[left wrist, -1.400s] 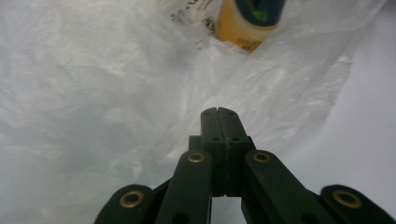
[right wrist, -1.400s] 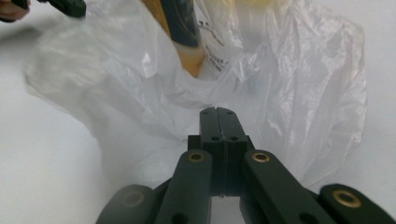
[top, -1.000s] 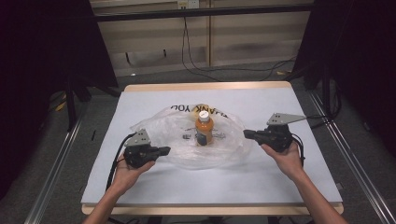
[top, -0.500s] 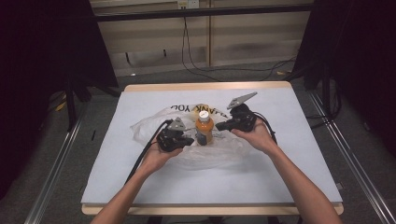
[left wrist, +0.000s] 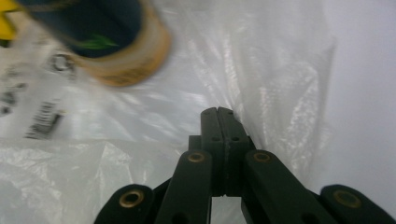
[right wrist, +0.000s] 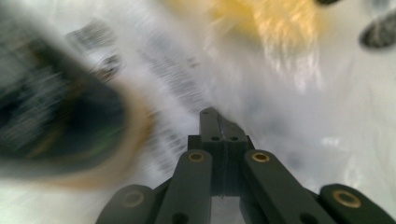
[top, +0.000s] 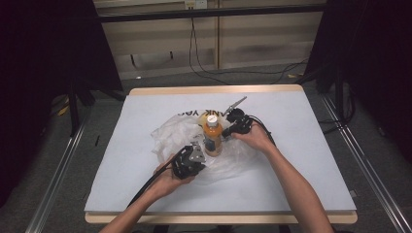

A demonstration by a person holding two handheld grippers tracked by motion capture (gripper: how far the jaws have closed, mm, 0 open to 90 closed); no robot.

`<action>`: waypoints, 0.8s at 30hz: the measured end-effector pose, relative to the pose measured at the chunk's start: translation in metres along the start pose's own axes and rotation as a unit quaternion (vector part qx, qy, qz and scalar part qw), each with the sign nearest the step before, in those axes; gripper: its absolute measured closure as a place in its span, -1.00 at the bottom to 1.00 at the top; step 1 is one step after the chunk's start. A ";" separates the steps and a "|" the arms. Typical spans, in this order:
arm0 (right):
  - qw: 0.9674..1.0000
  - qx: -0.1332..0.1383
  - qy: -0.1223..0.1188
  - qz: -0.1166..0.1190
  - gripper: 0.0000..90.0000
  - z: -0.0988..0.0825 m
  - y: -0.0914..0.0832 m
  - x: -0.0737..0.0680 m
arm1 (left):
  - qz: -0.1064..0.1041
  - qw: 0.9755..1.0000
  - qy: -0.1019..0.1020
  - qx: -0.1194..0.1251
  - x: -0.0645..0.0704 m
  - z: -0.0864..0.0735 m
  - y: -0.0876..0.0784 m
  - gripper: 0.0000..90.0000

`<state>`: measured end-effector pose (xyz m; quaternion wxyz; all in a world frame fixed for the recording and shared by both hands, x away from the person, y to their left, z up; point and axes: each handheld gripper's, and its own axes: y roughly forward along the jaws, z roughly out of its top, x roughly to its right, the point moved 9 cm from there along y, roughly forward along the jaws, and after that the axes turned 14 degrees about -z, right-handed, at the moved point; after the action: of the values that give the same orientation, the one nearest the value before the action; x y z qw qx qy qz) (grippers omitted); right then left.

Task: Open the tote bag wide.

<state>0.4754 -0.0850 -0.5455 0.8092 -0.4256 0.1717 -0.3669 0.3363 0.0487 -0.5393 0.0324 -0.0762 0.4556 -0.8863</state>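
Compared with half a second ago, the left gripper (top: 190,161) has drawn back toward the person and now sits at the near edge of the crumpled clear plastic bag (top: 170,133), just below the upright orange drink bottle with a white cap (top: 213,135). The right gripper (top: 236,124) has stayed close against the bottle's right side, a little lower than before. The bottle stands on the bag in the same spot, near the middle of the pale grey desk (top: 301,160).

In the left gripper view the black fingers (left wrist: 224,135) are pressed together with no gap, their tips over a fold of the bag; whether they pinch the plastic cannot be told. The bottle's base shows blurred at upper left. In the right gripper view the fingers (right wrist: 219,140) are likewise pressed together, over the bag, with the scene heavily blurred.

The desk lies bare on all sides of the bag, with wide room to its left, right and near edges. The bag's far side comes nearest the back edge.
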 end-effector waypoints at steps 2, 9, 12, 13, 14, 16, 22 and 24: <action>1.000 0.000 0.008 -0.007 1.00 0.005 0.004 0.008 | 0.002 1.000 0.017 -0.002 0.013 -0.002 0.000 1.00; 0.998 -0.006 0.054 -0.041 1.00 0.023 0.021 0.042 | -0.035 0.998 0.044 0.001 0.052 -0.013 -0.004 1.00; 0.996 -0.005 0.058 -0.061 1.00 0.026 0.023 0.051 | -0.051 0.998 0.046 0.011 0.058 -0.016 -0.006 1.00; 0.996 -0.004 0.063 -0.069 1.00 0.027 0.025 0.056 | -0.059 0.997 0.042 0.011 0.060 -0.018 -0.006 1.00; 0.995 -0.006 0.068 -0.078 1.00 0.028 0.025 0.059 | -0.060 0.997 0.045 0.019 0.062 -0.018 -0.006 1.00; 0.993 -0.004 0.076 -0.087 1.00 0.029 0.026 0.064 | -0.056 0.997 0.045 0.019 0.065 -0.019 -0.007 1.00; 0.988 -0.003 0.091 -0.123 1.00 0.031 0.029 0.077 | -0.059 0.996 0.057 0.018 0.073 -0.021 -0.008 1.00; 0.985 -0.005 0.096 -0.146 1.00 0.033 0.031 0.081 | -0.073 0.995 0.063 0.017 0.078 -0.023 -0.009 1.00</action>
<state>0.5636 -0.1150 -0.5489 0.7244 -0.4132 0.1863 -0.5194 0.2555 0.0625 -0.5371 -0.0602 -0.0525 0.4346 -0.8971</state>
